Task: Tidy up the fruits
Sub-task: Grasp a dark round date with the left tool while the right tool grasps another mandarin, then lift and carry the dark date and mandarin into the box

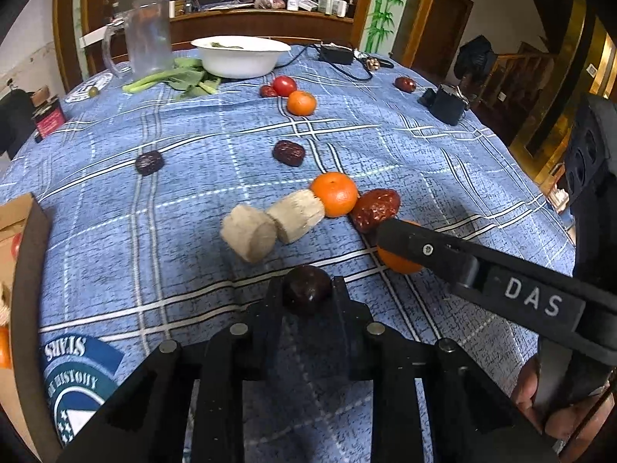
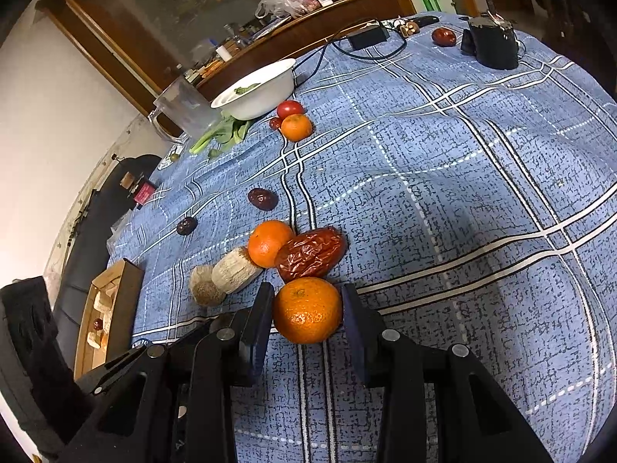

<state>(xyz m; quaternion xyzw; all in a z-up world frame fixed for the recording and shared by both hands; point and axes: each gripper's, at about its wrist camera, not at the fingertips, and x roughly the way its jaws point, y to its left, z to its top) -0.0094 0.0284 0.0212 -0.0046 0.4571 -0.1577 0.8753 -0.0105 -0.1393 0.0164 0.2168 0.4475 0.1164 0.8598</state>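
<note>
Two grips held: left gripper (image 1: 307, 293) clamped on dark date (image 1: 307, 287), right gripper (image 2: 307, 318) clamped on tangerine (image 2: 307, 310). Cardboard box (image 1: 27, 254) lies far left, nearer the left hand.

Black plastic left claw (image 1: 307, 293), silver screws, right claw (image 2: 307, 310) lettered DAS

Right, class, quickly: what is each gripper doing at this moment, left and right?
Left gripper: shut on a dark date.
Right gripper: shut on an orange, which sits on the blue tablecloth.
</note>
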